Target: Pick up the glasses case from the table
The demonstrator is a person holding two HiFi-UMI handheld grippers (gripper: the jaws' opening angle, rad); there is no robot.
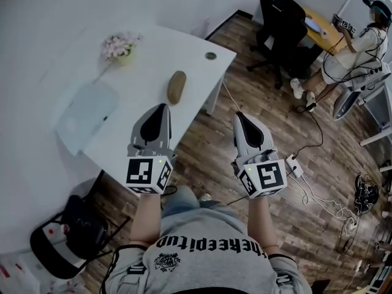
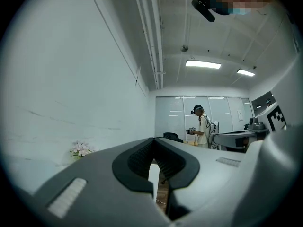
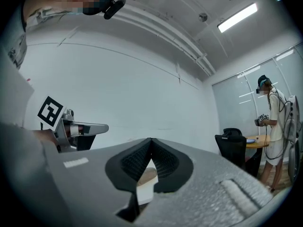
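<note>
The brown oval glasses case [image 1: 176, 86] lies on the white table [image 1: 153, 35], near its front right side. My left gripper [image 1: 162, 107] hovers just in front of the case, over the table's edge, shut and empty. My right gripper [image 1: 240, 115] is off the table to the right, above the wood floor, also shut with nothing in it. In the left gripper view the jaws [image 2: 154, 139] meet at the tips. The right gripper's jaws [image 3: 149, 140] also meet, and a brown rounded shape [image 3: 147, 174], probably the case, shows through the gap below the tips.
A pot of pale flowers [image 1: 119, 45], a small dark disc [image 1: 211, 56] and a pale tray [image 1: 89, 112] share the table. A black office chair [image 1: 278, 23] and a person [image 1: 358, 41] are at the far right. Cables and a power strip [image 1: 294, 165] lie on the floor.
</note>
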